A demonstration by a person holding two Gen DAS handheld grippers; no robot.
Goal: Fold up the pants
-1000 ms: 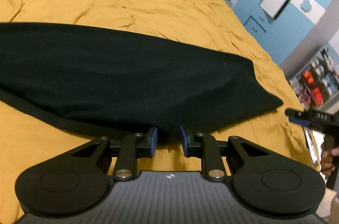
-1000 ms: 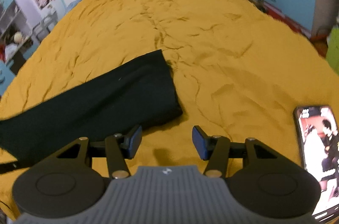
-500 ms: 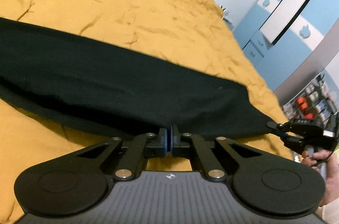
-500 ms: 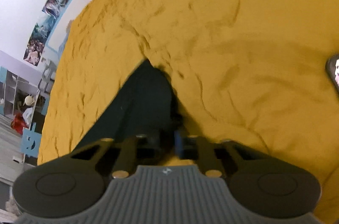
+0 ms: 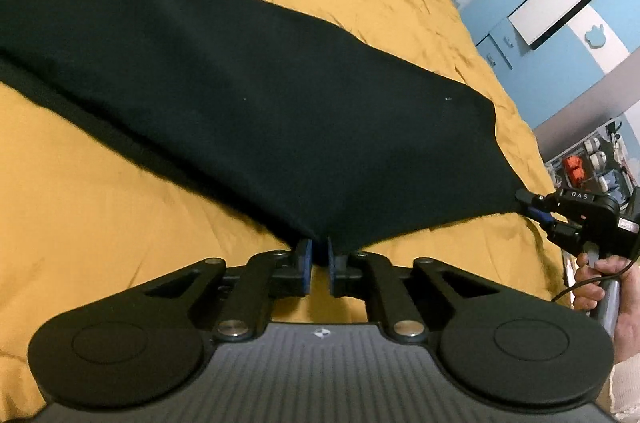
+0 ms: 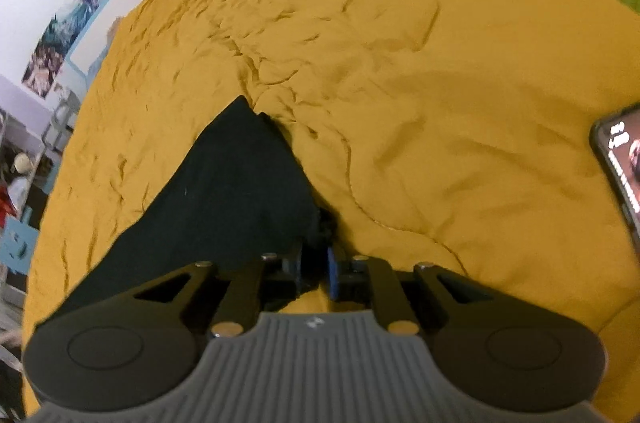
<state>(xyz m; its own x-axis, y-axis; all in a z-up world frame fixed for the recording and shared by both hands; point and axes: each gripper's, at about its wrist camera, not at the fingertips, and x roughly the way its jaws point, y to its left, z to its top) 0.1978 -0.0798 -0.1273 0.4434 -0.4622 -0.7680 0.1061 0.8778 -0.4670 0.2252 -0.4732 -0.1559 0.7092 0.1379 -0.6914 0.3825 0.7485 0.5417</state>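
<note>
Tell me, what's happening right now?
Left tool and right tool each pinch the black pants, lifting them. Phone lies aside on the bedspread.

**Both claws now grip the pants' near edge**

A second ago our left gripper (image 5: 318,257) stood open just short of the black pants (image 5: 248,95); since then its jaws closed and have just eased apart a little, and cloth is now pinched between its blue pads, drawn into a peak at the tips. Our right gripper (image 6: 316,263) hung wide open over bare yellow bedspread (image 6: 400,63) with the pants' corner ahead to its left; its jaws also closed and have slightly reopened, with that corner now clamped between them. The fabric between the two claws, flat before, now stretches taut. The phone (image 6: 620,159) has slid toward the right edge.
</note>
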